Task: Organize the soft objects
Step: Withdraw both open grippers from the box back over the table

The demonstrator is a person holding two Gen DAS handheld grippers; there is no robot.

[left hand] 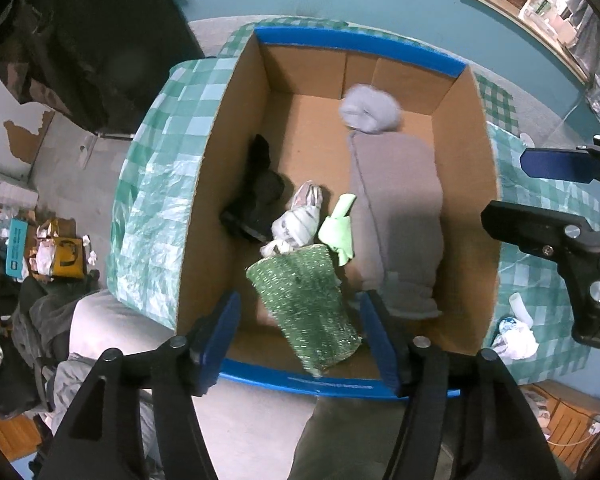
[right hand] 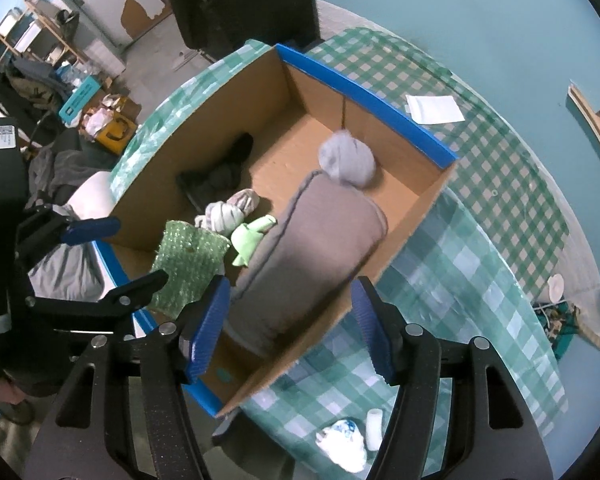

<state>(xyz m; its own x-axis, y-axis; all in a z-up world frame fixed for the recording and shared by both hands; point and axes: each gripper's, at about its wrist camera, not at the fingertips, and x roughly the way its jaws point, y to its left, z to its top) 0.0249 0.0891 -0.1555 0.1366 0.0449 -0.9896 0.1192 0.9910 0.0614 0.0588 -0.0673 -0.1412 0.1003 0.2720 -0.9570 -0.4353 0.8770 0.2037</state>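
Observation:
An open cardboard box (left hand: 236, 128) with blue-taped rims stands on a green checked table; it also shows in the right wrist view (right hand: 404, 220). Inside lie a grey cushion (left hand: 400, 208) (right hand: 312, 248), a pale grey sock ball (left hand: 370, 110) (right hand: 348, 160), a black item (left hand: 260, 192) (right hand: 220, 172), a white striped bundle (left hand: 296, 224) (right hand: 232, 210), a light green cloth (left hand: 338, 228) (right hand: 250, 240) and a green bubble-wrap pouch (left hand: 304, 308) (right hand: 188, 264). My left gripper (left hand: 300, 336) is open over the pouch, which looks loose between the jaws. My right gripper (right hand: 290, 320) is open above the box's near right wall.
A white crumpled item (right hand: 342, 444) (left hand: 514, 338) and a small white roll (right hand: 374, 428) lie on the tablecloth right of the box. A white paper (right hand: 434, 109) lies behind it. Clutter and clothes (left hand: 32, 320) fill the floor at left.

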